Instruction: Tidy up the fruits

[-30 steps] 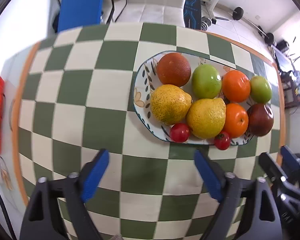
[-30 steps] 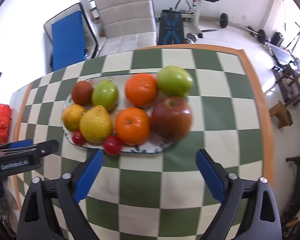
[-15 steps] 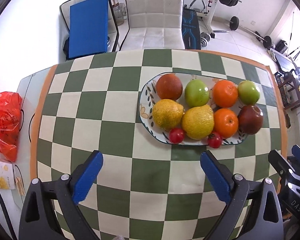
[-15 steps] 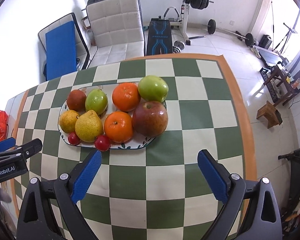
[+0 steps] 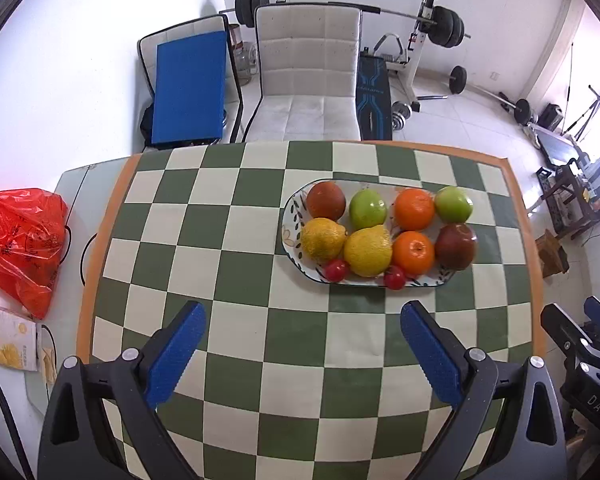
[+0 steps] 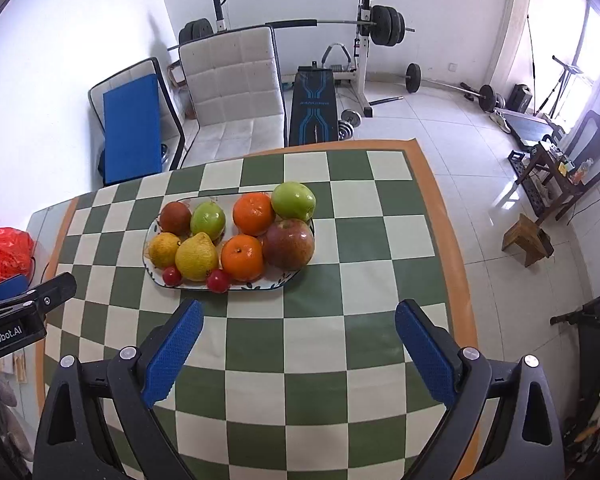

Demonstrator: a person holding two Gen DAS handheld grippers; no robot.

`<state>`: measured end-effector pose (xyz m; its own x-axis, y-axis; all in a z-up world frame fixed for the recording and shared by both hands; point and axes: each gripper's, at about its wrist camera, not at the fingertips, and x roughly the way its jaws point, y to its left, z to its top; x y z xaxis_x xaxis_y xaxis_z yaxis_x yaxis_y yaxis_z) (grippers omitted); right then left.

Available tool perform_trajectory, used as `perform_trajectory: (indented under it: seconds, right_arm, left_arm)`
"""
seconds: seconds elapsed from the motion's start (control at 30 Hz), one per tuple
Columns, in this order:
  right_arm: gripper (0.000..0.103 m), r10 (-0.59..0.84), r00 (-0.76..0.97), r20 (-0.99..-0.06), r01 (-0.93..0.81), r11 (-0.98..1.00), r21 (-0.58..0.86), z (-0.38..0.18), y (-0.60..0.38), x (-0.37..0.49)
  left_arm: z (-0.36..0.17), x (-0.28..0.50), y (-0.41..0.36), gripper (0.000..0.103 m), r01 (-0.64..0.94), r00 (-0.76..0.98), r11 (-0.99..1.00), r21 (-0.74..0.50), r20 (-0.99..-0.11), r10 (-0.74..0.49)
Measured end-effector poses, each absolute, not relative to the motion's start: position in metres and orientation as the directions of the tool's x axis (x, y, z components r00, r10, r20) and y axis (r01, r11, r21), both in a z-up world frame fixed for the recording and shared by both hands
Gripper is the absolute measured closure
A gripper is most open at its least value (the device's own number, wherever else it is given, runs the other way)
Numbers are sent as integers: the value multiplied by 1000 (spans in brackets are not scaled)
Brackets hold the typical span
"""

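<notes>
An oval plate point(image 5: 294, 216) sits on the table point(image 5: 236, 280), toward its far right. Fruit fills it in two rows, with two cherry tomatoes point(image 5: 337, 270) along the near rim. A plastic bag point(image 5: 20, 240) lies off the table's left edge.

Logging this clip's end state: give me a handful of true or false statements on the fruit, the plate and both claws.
1. Both claws are open and hold nothing. True: left claw, right claw.
2. Two oranges lie on the plate. True.
3. A banana lies among the fruit. False: none is in view.
4. The two small red fruits sit at the plate's near edge. True.
5. The red apple lies on the tablecloth beside the plate. False: it sits on the plate's right end.
</notes>
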<state>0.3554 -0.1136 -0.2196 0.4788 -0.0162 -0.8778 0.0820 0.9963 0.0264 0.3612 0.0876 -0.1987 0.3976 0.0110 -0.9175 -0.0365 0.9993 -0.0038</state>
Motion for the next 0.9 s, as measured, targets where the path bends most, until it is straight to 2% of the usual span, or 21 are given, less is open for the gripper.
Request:
perform_trajectory:
  seconds: [0.6, 0.9]
  right_arm:
    - [4, 35, 580, -814, 20, 998, 58, -94, -110, 244]
    - [4, 47, 630, -775, -7, 998, 55, -43, -103, 208]
  left_arm:
    - [-91, 265, 67, 3, 32, 534, 999, -26, -845, -39]
    - [-56, 232, 71, 3, 21, 555, 998, -67, -829, -67]
